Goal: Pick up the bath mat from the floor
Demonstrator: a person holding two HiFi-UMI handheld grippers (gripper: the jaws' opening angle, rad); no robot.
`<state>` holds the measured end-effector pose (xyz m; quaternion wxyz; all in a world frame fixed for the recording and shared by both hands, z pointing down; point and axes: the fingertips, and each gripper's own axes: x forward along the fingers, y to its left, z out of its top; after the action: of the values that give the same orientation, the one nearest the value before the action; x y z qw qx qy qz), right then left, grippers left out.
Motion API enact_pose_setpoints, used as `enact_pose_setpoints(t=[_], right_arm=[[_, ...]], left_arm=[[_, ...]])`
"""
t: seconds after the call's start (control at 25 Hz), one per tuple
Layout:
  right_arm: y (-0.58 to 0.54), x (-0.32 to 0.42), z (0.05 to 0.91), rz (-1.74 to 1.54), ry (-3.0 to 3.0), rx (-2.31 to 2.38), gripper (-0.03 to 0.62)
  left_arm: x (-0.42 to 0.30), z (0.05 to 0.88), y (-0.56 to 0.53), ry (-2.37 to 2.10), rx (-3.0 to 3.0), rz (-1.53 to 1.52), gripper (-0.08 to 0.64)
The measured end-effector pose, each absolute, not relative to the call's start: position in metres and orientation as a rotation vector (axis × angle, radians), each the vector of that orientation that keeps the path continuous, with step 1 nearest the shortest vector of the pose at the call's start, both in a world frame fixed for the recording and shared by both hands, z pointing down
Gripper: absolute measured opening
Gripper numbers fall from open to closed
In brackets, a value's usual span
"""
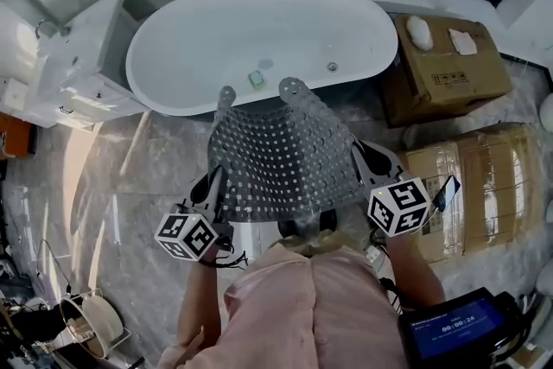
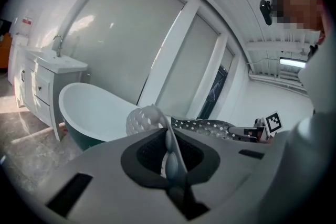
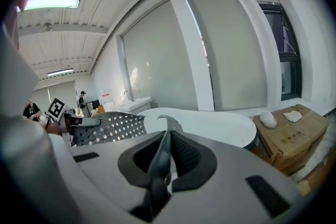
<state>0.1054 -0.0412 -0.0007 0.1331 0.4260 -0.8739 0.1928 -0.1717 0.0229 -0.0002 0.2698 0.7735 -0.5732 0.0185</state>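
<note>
The bath mat (image 1: 281, 151), a translucent grey sheet dotted with rows of small holes, was off the floor and hung spread out just in front of the white bathtub (image 1: 216, 39). Its far edge curled up against the tub's near rim as seen from the head view; whether it touched the rim could not be told. The left claw (image 1: 214, 184) was clamped together on the mat's corner on the tub's left-hand near side. In the left gripper view the thin edge of the mat ran straight down between the two closed dark pads (image 2: 152, 152). The right claw (image 1: 365, 158) was likewise pinched tight on the opposite corner, toward the tub's right end, and the right gripper view showed the mat's edge squeezed between its pads (image 3: 181, 155). The mat sagged a little between the two claws. Inside the tub lay a small green object (image 1: 257, 79) near the drain (image 1: 332, 66). A white vanity cabinet (image 1: 82, 65) stood just beside the tub's left end. A cardboard box (image 1: 449, 78) stood just beside the tub's right end with a white lump (image 1: 420, 32) resting on top. A second, wrapped box (image 1: 471, 186) sat nearer the person than the first, further from the tub.
</note>
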Motion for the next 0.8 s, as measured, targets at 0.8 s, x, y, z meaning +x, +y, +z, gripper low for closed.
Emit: enact_pose_setpoints(t=[0.8], right_arm=[[-0.058, 0.111, -0.044, 0.379, -2.600, 1.299, 0.026]], left_arm=[[-0.205, -0.035, 0.012, -1.763, 2.050, -0.021, 0.032]])
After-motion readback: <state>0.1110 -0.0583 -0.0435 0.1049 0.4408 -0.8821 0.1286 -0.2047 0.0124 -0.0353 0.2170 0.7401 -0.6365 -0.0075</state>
